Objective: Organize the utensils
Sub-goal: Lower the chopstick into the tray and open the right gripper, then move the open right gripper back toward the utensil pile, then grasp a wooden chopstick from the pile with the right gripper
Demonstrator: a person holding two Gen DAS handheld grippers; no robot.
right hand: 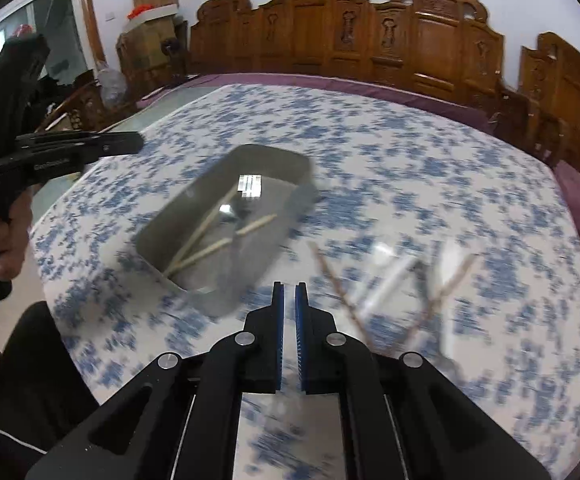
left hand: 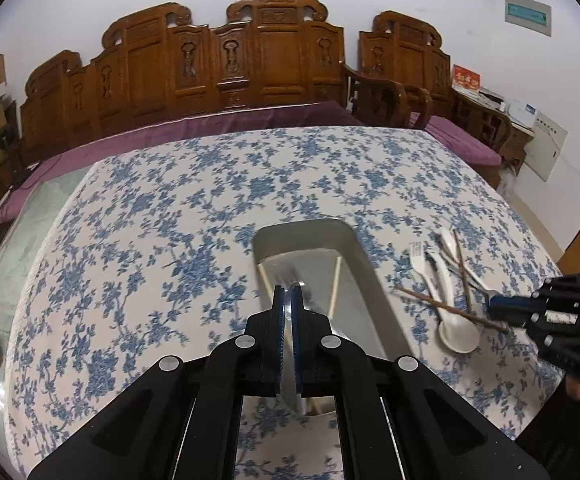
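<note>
Blue flowers on a white cloth cover the table under both my tools. My left gripper has its blue-padded jaws pressed together on a thin shiny metal utensil, whose blade-like strip runs back between the pads toward me; I cannot tell what kind of utensil it is. It hangs over the near end of the grey rectangular metal tray, which stands on the cloth near the middle of the table. Inside the tray lie pale wooden chopsticks, one along the left wall and another slanting across the floor.

Just to the right of the tray, a loose heap of utensils rests on the cloth: a white plastic fork, a white plastic spoon with its bowl toward me, and dark brown chopsticks crossing over them.

My right gripper hovers above the cloth between the tray and that heap, its jaws nearly closed with only a narrow slit between the pads and nothing in them. Its view is smeared. Behind the table stands a carved brown wooden bench with a purple cushion.
</note>
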